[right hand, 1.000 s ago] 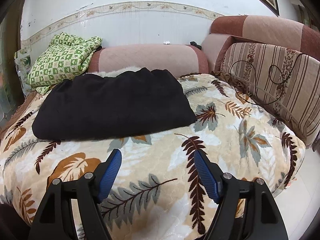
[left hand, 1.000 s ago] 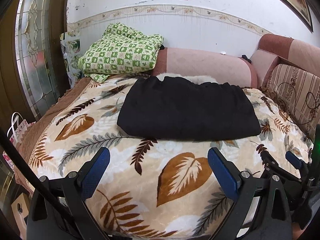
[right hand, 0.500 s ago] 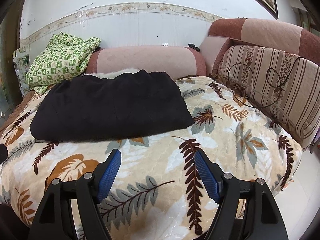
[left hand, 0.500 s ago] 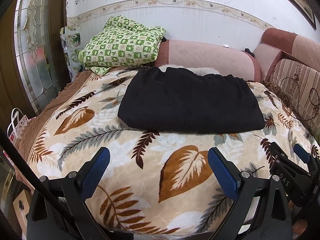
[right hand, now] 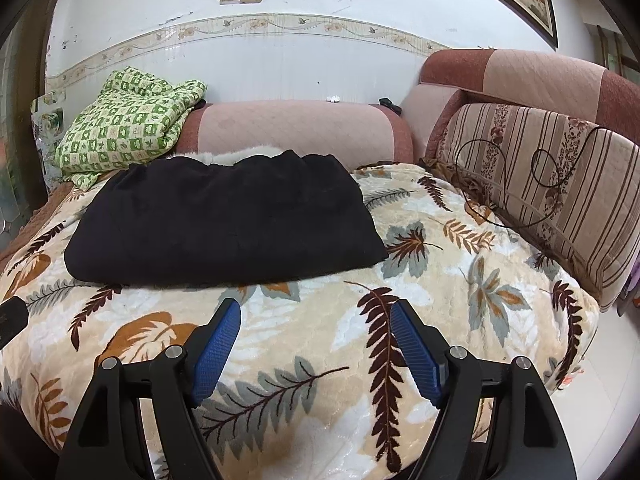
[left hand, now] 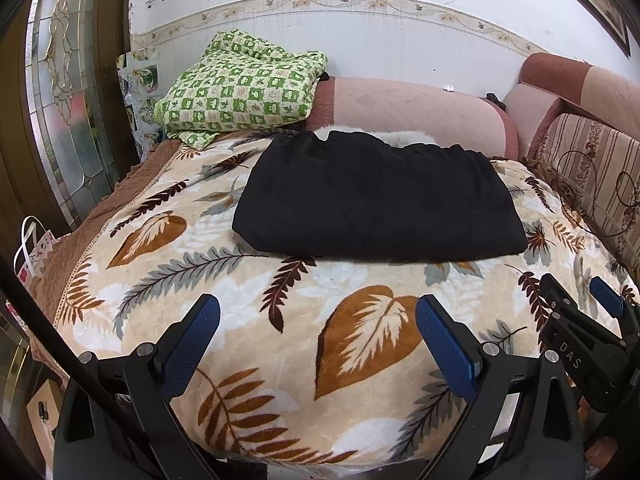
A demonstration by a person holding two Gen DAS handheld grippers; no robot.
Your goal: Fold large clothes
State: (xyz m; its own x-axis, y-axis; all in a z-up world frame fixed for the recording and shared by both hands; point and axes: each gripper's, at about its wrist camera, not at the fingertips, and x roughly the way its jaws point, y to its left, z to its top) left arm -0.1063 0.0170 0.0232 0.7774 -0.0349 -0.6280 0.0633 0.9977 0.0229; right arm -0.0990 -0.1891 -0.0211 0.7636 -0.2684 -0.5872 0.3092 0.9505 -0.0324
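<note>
Looks like the black garment (left hand: 376,196) is basically folded on the leaf-print blanket (left hand: 360,340). Left claw (left hand: 318,344) and right claw (right hand: 316,350) both released, empty. Next: maybe one more fold, or done.

Even, soft indoor light; both views sharp.
Strong fisheye bending with black vignette corners; faint shadow under the black folded garment (left hand: 376,200); no glare.

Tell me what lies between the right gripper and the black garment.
Only bare leaf-print blanket separates the right gripper from the black garment, in the right wrist view.
</note>
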